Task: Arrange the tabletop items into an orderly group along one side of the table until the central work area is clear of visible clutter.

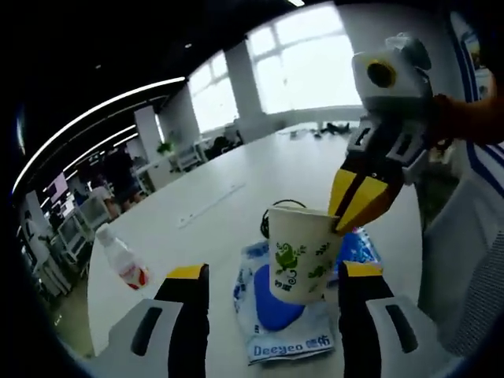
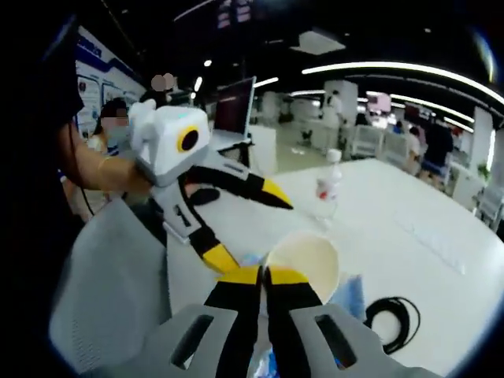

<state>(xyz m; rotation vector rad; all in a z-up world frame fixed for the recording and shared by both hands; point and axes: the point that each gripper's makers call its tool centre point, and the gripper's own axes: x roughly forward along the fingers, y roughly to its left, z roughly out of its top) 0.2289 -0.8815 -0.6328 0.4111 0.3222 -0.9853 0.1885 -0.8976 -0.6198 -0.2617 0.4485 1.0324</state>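
Now, right gripper (image 2: 264, 273): yellow-tipped jaws pinched together on the rim of the paper cup (image 2: 305, 262), one jaw inside the wall and one outside; in the left gripper view it comes in from the upper right (image 1: 356, 206).
Left gripper (image 1: 273, 276): jaws spread wide with nothing between them; in the right gripper view it comes in from the left, just as open (image 2: 250, 230).
Paper cup (image 1: 301, 253): upright, white, printed with green frog cartoons; it sits between and just beyond the left fingertips, nearer the right-hand one.
Wipes pack (image 1: 282, 319): lying flat under the cup, between the left fingers; blue and white, with "Deeyeo" readable along its near edge.
Small bottle (image 1: 123, 261): beyond the left-hand finger, well apart; white with a red label, writing too small to read.
Black cable (image 2: 394, 320): coiled on the table (image 2: 409, 236), to the right of the right gripper's fingers.
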